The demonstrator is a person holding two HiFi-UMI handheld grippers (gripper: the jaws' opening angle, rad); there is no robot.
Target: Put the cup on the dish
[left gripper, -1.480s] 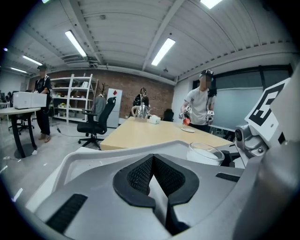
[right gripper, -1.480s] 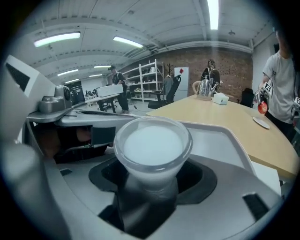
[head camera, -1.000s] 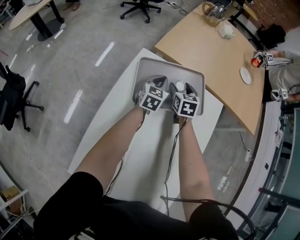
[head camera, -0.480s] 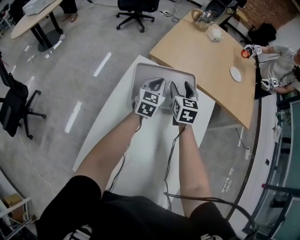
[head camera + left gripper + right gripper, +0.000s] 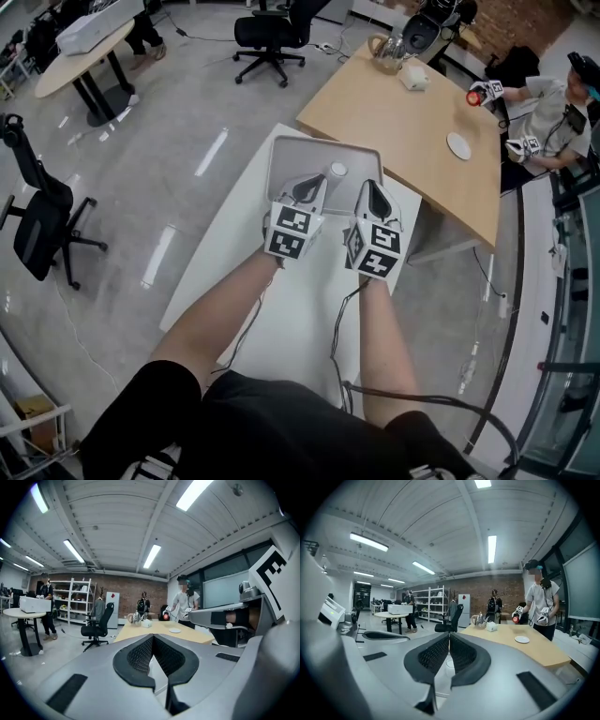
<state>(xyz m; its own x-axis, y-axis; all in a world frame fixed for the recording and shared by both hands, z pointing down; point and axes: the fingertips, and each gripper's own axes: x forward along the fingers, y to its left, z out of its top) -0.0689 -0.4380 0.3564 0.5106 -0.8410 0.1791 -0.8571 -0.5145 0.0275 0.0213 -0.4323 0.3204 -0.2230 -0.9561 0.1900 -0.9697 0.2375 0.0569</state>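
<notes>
A small white cup [image 5: 337, 170] stands upright inside the grey tray-like dish [image 5: 281, 150] at the far end of the white table [image 5: 281, 309]. Both grippers hang side by side just short of the dish's near rim. My left gripper [image 5: 312, 181] is shut and empty; in the left gripper view its tips [image 5: 153, 637] meet. My right gripper [image 5: 369, 186] is to the right of the cup and clear of it. Its jaws have come together with nothing between them [image 5: 449, 635]. The cup [image 5: 449, 663] shows low behind them.
A wooden table [image 5: 403, 122] adjoins at the far right, carrying a teapot [image 5: 384, 54] and a white saucer [image 5: 458, 145]. A person [image 5: 553, 112] with grippers and a red object [image 5: 475, 94] stands beside it. Office chairs [image 5: 267, 33] stand on the floor.
Both grippers have drawn back from over the dish toward me. The right gripper's jaws, spread half a second ago, are now together. The cup stands free in the dish.
</notes>
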